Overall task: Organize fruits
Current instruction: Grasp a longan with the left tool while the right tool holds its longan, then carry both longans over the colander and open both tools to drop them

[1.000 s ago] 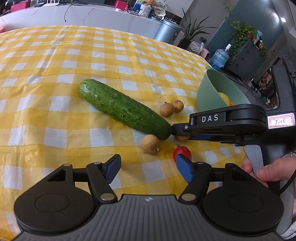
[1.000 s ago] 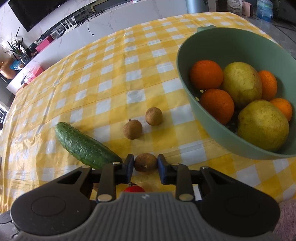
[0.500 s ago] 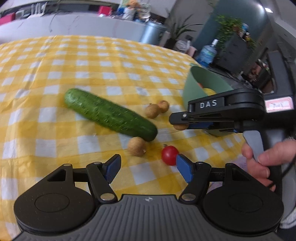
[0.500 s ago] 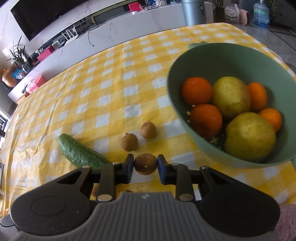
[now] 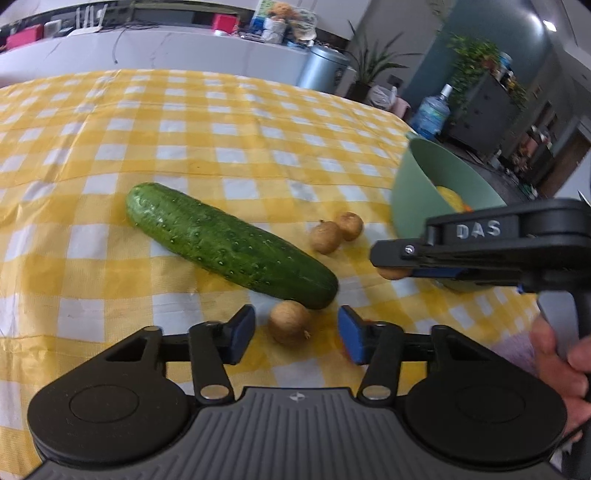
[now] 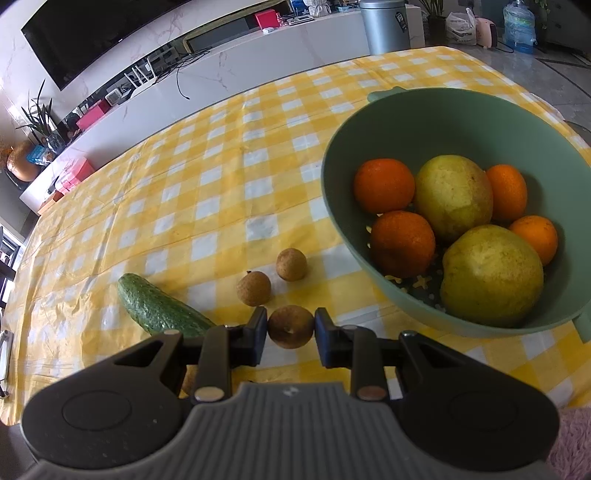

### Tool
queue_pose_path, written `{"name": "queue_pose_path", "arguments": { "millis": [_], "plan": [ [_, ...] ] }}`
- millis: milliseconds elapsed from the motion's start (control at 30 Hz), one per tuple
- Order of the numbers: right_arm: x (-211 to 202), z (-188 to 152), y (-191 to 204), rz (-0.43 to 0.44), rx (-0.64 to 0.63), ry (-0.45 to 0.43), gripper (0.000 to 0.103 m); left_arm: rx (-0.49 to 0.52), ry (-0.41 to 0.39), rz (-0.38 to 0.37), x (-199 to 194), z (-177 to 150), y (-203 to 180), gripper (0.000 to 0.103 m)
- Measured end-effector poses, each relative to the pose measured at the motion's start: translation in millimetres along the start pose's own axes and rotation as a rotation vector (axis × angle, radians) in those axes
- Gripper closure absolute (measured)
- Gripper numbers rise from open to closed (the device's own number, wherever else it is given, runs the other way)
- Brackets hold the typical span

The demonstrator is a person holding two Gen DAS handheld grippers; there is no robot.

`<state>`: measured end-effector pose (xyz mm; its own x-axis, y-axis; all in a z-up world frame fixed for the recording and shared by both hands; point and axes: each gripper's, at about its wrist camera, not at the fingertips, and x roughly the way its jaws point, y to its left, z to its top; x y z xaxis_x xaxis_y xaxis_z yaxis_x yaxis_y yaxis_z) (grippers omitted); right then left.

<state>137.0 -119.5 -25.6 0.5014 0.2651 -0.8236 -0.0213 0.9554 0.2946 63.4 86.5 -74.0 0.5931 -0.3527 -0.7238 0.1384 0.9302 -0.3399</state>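
My right gripper (image 6: 290,328) is shut on a brown longan (image 6: 291,326) and holds it above the cloth, left of the green bowl (image 6: 388,122). The bowl holds several oranges (image 6: 384,184) and two pears (image 6: 454,195). In the left wrist view the right gripper (image 5: 391,272) hangs beside the bowl (image 5: 413,192). My left gripper (image 5: 295,332) is open, with another longan (image 5: 290,326) on the cloth between its fingers. A cucumber (image 5: 229,243) lies just beyond it. Two more longans (image 5: 334,234) lie past the cucumber. A red tomato is mostly hidden behind my left gripper's right finger (image 5: 351,338).
The table has a yellow and white checked cloth (image 5: 184,147). A white counter (image 6: 258,59) runs behind the table, with a grey bin (image 6: 384,26) and a water bottle (image 5: 432,114) off the far side.
My right gripper has lifted the longan off the cloth and moved it toward the bowl. My left gripper has moved forward, so a longan now lies between its open fingers.
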Motion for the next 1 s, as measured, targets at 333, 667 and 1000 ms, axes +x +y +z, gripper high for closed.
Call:
{"name": "queue_pose_path", "arguments": {
  "millis": [333, 667, 1000],
  "plan": [
    [2, -1, 3, -0.004, -0.011, 0.007, 0.079, -0.076, -0.02, -0.056, -3, -4, 10, 0.076],
    [-5, 1, 4, 0.058, -0.016, -0.016, 0.079, -0.094, -0.111, -0.085, -35, -13, 7, 0.076],
    [-65, 18, -14, 0.261, 0.055, -0.174, 0.079, -0.053, -0.17, -0.102, -65, 13, -18, 0.076]
  ]
}}
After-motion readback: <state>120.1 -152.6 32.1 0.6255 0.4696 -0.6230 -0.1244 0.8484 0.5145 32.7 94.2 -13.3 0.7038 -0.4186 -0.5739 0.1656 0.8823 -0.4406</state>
